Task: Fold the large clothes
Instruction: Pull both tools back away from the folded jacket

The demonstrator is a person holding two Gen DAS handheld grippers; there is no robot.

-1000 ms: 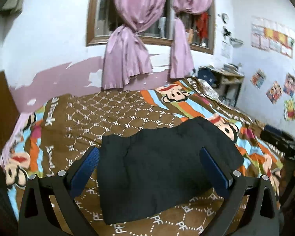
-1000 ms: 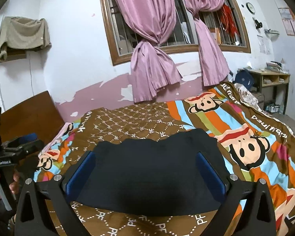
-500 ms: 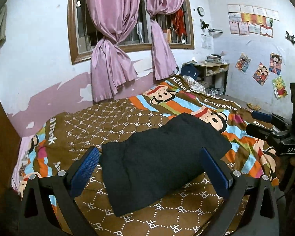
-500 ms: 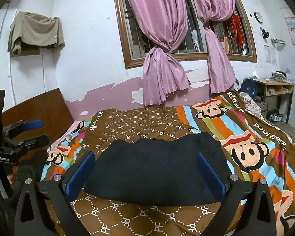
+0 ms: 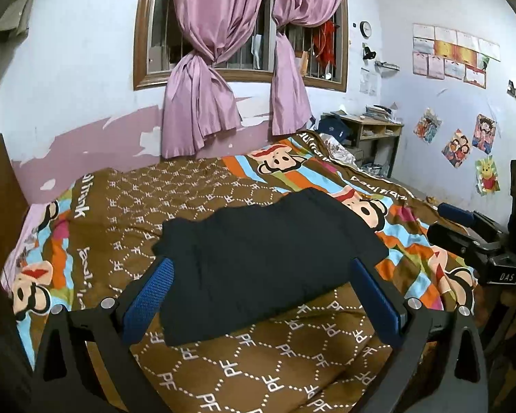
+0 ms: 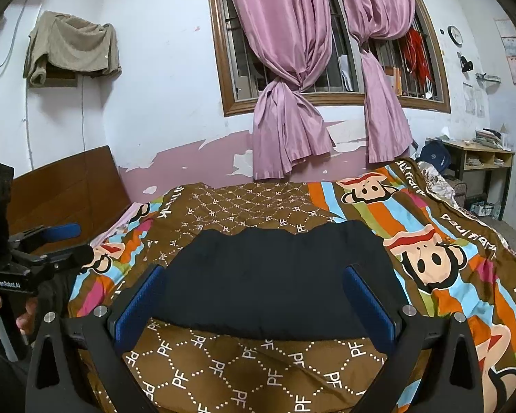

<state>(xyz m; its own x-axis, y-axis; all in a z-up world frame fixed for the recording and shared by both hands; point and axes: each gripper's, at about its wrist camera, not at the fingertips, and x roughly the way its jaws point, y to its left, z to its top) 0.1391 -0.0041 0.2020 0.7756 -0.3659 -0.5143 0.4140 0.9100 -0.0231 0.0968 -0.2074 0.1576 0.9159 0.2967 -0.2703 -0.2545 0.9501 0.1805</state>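
Left wrist view: the left gripper (image 5: 259,296) is held above the near part of the bed (image 5: 258,361), its jaws spread wide and holding nothing. The blue pads (image 5: 148,297) frame the folded black garment (image 5: 258,258), which lies flat on the bedspread as a compact rectangle, clear of both fingers. The garment sits in the middle of the bed, its right end over the cartoon monkey print and its left end over the brown patterned area. At the right edge the right gripper (image 5: 464,223) is seen from the side, off the bed's right side and apart from the garment. On the far wall are a barred window (image 5: 244,34) with tied pink curtains (image 5: 203,86); a small desk (image 5: 364,130) stands at the far right, with posters (image 5: 457,148) on the right wall.

Right wrist view: the right gripper (image 6: 254,301) is above the near edge of the bed (image 6: 258,371), jaws wide apart and empty. The black garment (image 6: 278,275) lies squarely between the pads in the picture, resting on the bedspread, not touched. At the left edge the left gripper (image 6: 51,241) is held by a hand (image 6: 3,313), beside the bed's left side; how far its jaws are open cannot be told from this angle. A wooden headboard (image 6: 62,186) stands at the left, and a beige cloth (image 6: 72,48) hangs high on the left wall.
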